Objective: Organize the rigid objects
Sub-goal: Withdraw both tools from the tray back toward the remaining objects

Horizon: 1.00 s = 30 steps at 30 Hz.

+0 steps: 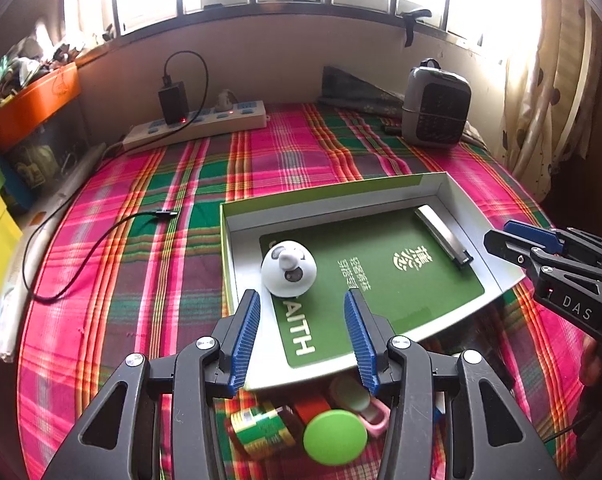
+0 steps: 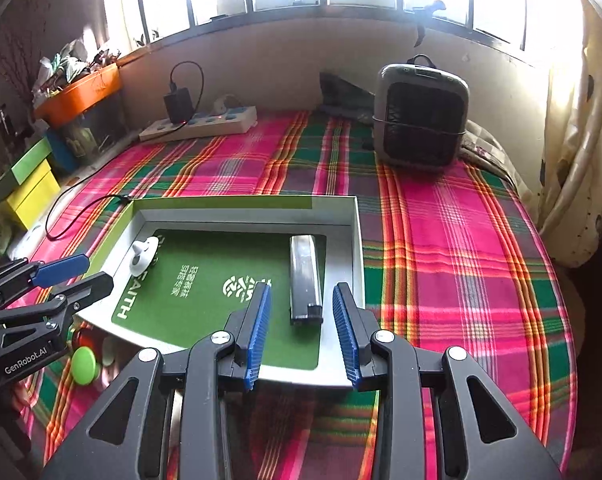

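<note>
We hover our left gripper (image 1: 303,300) over the shallow box (image 1: 341,198), jaws apart and empty, the white cone toy (image 1: 288,267) just beyond them on the green card (image 1: 401,288). Our right gripper (image 2: 301,300) gapes empty too, the silver lighter (image 2: 305,276) lying between its fingertips in the box.

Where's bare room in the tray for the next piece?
Free: the green mat between the white dome toy and the silver bar. Also bare plaid cloth right of the tray. Crowded: the item pile at the tray's near-left edge.
</note>
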Each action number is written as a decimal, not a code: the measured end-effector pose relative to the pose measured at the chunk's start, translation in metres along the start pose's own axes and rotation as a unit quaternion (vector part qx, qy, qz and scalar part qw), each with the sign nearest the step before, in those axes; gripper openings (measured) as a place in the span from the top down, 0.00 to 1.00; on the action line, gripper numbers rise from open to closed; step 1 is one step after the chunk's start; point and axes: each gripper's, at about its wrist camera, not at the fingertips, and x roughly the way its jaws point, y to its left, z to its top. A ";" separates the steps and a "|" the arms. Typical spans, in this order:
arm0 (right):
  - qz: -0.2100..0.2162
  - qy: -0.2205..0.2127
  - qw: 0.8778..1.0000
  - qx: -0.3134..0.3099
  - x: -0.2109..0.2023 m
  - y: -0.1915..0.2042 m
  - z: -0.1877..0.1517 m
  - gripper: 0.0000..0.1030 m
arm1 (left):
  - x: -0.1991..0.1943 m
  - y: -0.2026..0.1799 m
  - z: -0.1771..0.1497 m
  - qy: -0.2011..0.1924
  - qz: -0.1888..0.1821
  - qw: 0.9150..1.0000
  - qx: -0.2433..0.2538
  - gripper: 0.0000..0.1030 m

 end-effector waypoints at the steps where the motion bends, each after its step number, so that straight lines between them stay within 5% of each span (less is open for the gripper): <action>1: 0.001 -0.001 1.000 0.003 -0.003 0.000 -0.001 0.67 | -0.002 0.001 -0.002 -0.001 0.000 1.000 -0.002 0.58; 18: 0.026 -0.011 1.000 0.009 -0.049 -0.001 -0.045 0.67 | -0.048 -0.003 -0.045 -0.019 -0.024 0.999 -0.013 0.58; 30: 0.082 -0.003 0.997 -0.013 -0.073 0.040 -0.097 0.67 | -0.058 0.009 -0.085 -0.007 -0.035 0.999 -0.038 0.58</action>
